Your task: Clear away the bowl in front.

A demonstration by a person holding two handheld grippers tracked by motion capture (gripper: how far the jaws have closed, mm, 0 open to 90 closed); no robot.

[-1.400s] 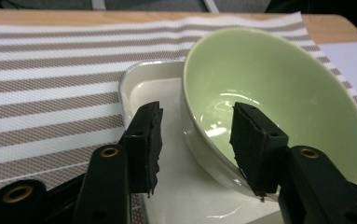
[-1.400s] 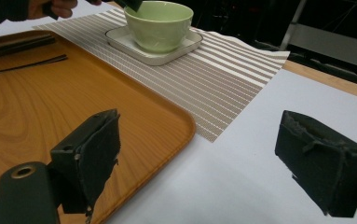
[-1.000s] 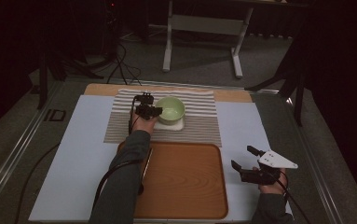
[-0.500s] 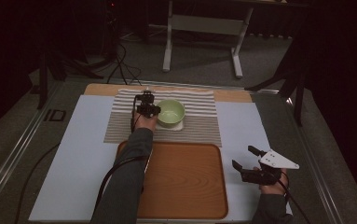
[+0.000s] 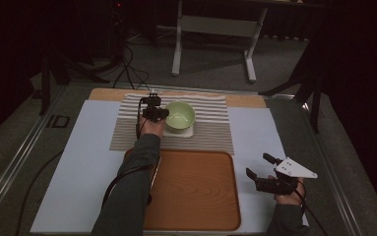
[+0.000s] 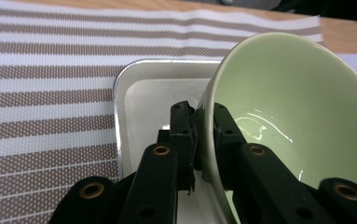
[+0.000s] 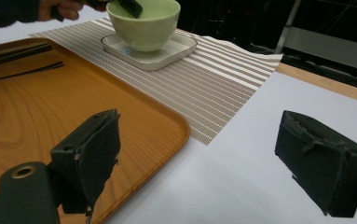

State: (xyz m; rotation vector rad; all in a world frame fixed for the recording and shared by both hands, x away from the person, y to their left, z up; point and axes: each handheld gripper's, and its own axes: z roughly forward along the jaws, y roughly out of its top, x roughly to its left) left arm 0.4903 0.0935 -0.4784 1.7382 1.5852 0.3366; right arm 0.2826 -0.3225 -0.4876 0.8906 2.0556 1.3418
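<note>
A pale green bowl (image 5: 180, 116) (image 6: 288, 107) (image 7: 142, 22) stands on a small white square plate (image 5: 188, 132) (image 6: 148, 98) (image 7: 167, 52) on a striped mat (image 5: 210, 128). My left gripper (image 5: 162, 113) (image 6: 204, 135) is shut on the bowl's left rim, one jaw inside and one outside. At the table's right, over the white cover, my right gripper (image 5: 259, 166) (image 7: 199, 154) is held open with nothing between its jaws.
A wooden tray (image 5: 196, 189) (image 7: 36, 107) lies in front of the mat, with my left forearm (image 5: 132, 182) and its cable across its left side. Dark stand legs (image 5: 210, 24) rise beyond the table's far edge.
</note>
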